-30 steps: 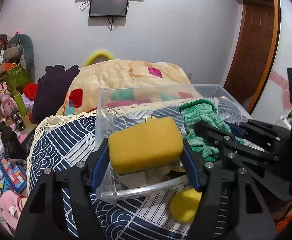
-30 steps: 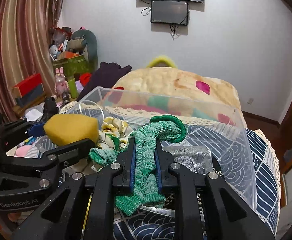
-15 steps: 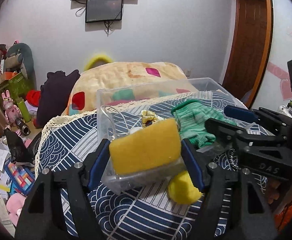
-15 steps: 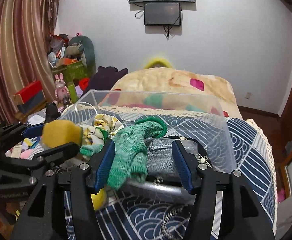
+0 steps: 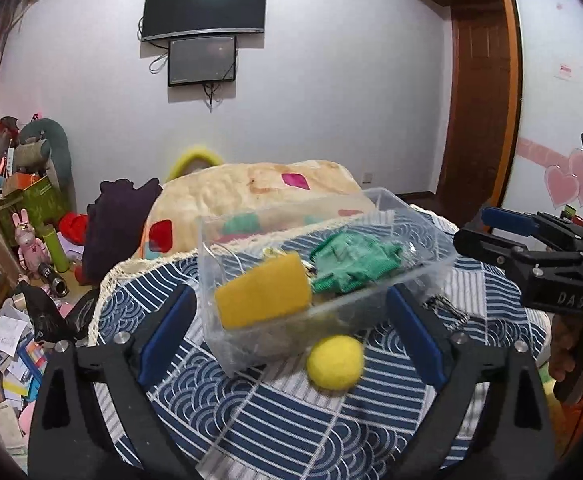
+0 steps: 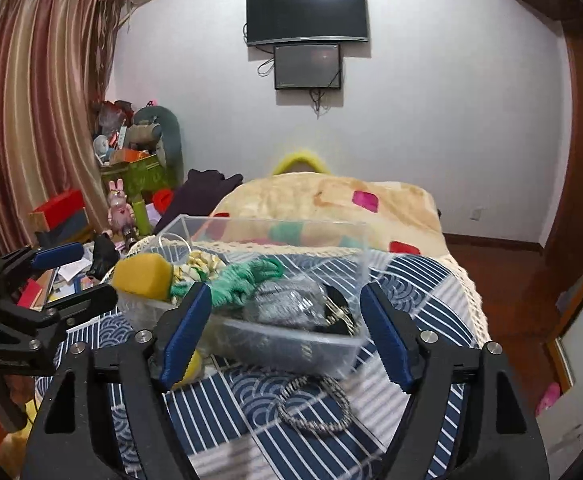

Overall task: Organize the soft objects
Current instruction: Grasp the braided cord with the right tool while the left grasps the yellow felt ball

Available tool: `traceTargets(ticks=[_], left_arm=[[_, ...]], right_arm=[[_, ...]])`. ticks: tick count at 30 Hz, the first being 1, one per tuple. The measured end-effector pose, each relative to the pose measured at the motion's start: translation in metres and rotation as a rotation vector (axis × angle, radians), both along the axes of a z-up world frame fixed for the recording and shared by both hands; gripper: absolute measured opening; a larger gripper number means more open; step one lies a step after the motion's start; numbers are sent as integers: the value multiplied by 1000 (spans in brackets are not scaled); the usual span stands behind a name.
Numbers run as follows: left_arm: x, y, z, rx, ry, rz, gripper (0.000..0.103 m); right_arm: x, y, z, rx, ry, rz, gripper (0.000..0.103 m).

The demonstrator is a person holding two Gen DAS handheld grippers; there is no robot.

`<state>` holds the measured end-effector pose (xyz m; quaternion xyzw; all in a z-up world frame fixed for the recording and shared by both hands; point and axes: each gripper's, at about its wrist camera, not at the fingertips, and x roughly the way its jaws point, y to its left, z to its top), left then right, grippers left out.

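A round table with a blue and white cloth, and the things that sit on it.

The table [image 5: 275, 432] wears a cloth with blue waves and stripes and a lace edge. A clear plastic box [image 5: 419, 276] sits on the cloth near the middle. A small yellow ball [image 5: 334, 362] lies on the cloth just in front of the box, touching its front wall or very close to it. In the right view, a ring of twisted cord [image 6: 314, 404] lies flat on the cloth in front of the box [image 6: 291, 344], and the ball [image 6: 195, 364] peeks out by the box's front left corner.
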<state>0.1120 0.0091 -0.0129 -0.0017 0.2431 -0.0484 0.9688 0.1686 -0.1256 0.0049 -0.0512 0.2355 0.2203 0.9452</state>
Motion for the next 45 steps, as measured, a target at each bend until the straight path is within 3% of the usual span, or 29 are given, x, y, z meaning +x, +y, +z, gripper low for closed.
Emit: traceTargets(ticks=[3, 5, 11, 17, 19, 22, 24, 25, 28, 30, 38, 45], left_arm=[[-6, -5, -9, -4, 15, -4, 99], [-7, -8, -17, -13, 37, -11, 99], [2, -13, -45, -61, 105, -45, 99], [19, -17, -63, -85, 169, -48, 79], [23, -18, -67, -95, 181, -52, 76], [28, -20, -70, -100, 189, -48, 71], [30, -23, -72, -106, 197, -51, 65], [31, -24, -73, -109, 203, -54, 64], [35, -25, -79, -117, 229, -74, 47], [35, -24, -83, -119, 235, -76, 44], [21, -19, -75, -142, 201, -102, 42], [9, -17, -46, -143, 127, -127, 42]], right_arm=[[-3, -8, -10, -23, 15, -11, 76], [-3, -10, -19, -46, 30, -16, 83], [5, -19, -56, -52, 144, -36, 83], [16, -16, -79, -68, 227, -38, 81], [19, -16, -84, -67, 248, -43, 80], [17, -16, -88, -78, 249, -61, 65], [15, -15, -86, -91, 239, -65, 47], [14, -15, -86, -95, 234, -65, 43], [9, -14, -87, -108, 219, -57, 27], [9, -15, -86, -106, 217, -49, 16], [1, -21, -82, -84, 199, -48, 13], [-13, -27, -56, -40, 131, -30, 13]])
